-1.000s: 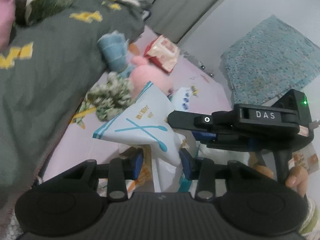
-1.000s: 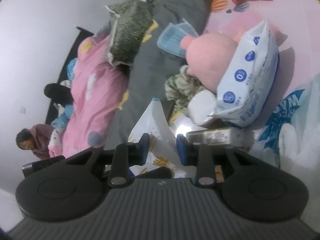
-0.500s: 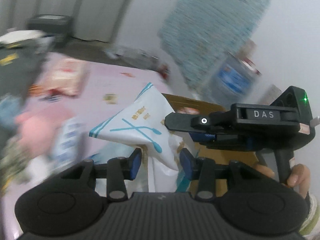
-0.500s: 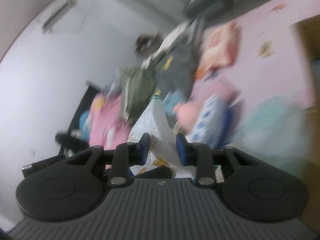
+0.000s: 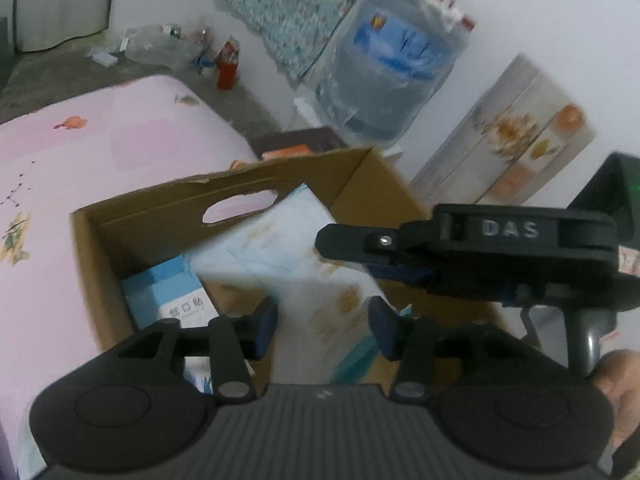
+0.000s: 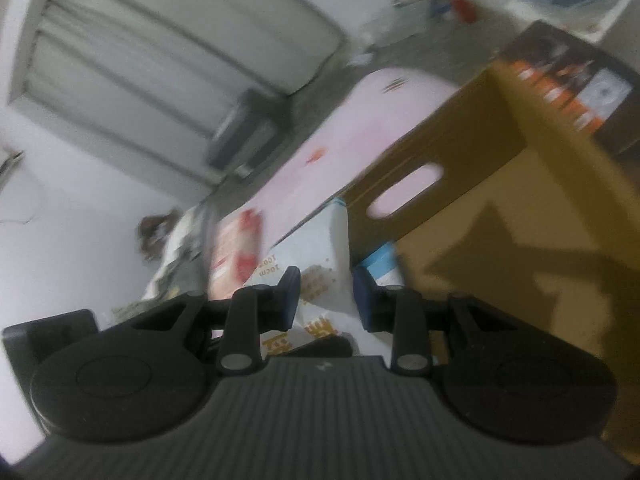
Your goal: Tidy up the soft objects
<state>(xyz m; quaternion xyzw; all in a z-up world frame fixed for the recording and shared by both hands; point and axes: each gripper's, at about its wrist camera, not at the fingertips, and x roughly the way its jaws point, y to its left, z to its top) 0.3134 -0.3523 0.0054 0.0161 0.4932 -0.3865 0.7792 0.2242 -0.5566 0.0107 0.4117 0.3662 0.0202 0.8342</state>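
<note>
Two hand-held grippers: left hand-held gripper [image 5: 322, 326] and right hand-held gripper [image 6: 326, 298], both over an open box, a white bag between them.
Surface: pink bed sheet [image 5: 72, 168] with small printed motifs, left of and beyond the left hand-held gripper; the box stands just beside the bed's edge.
Room: grey floor [image 5: 48, 76] past the bed, white wall [image 5: 540, 20], pale curtain [image 6: 168, 40] far ahead of the right hand-held gripper.
Clutter: red bottle [image 5: 228, 66] and clear plastic litter on the floor by the wall; teal mat [image 5: 288, 8] leaning on the wall; wrapped blue bundle [image 5: 392, 68] beyond the box.
Box: brown cardboard box [image 5: 160, 208], open, oval handle hole in the far wall, below and ahead of both hand-held grippers.
Box contents: light blue carton [image 5: 168, 292] in the near left corner, just left of the left fingers [image 5: 266, 326].
Bag: bag [image 5: 288, 256], white with faint print, hangs over the box interior, partly blurred.
Left state: jaws opening, standing apart; bag between them, pads not pressing on it.
Right state: fingers [image 6: 290, 296] close together, clamped on the bag's upper edge.
Hand: a hand [image 5: 620, 392] at the right edge grips the right handle.
</note>
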